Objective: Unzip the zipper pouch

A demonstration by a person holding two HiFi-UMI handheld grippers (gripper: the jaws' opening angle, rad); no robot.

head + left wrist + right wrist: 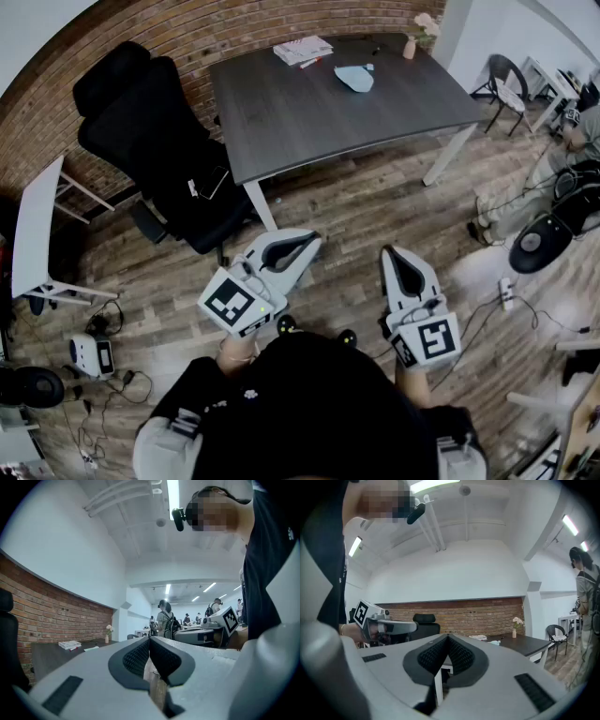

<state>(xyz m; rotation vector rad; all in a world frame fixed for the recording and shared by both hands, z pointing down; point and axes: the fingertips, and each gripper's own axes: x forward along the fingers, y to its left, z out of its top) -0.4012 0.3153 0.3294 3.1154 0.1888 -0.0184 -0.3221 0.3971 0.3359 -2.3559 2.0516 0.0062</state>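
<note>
The light blue zipper pouch (354, 78) lies flat on the dark grey table (309, 122), toward its far side. I stand well back from the table on the wood floor. In the head view my left gripper (314, 242) and right gripper (389, 251) are held level in front of me, far short of the table. The left gripper (149, 639) has its dark pads pressed together with nothing between them. The right gripper (448, 637) is likewise shut and empty. A small pale shape (494, 642) on the distant table in the right gripper view may be the pouch.
A black office chair (159, 141) stands left of the table. A booklet (302, 49) and a small flower vase (412, 42) sit at the table's far edge. A white side table (33, 230), floor cables (103, 394) and a seated person (562, 159) flank me.
</note>
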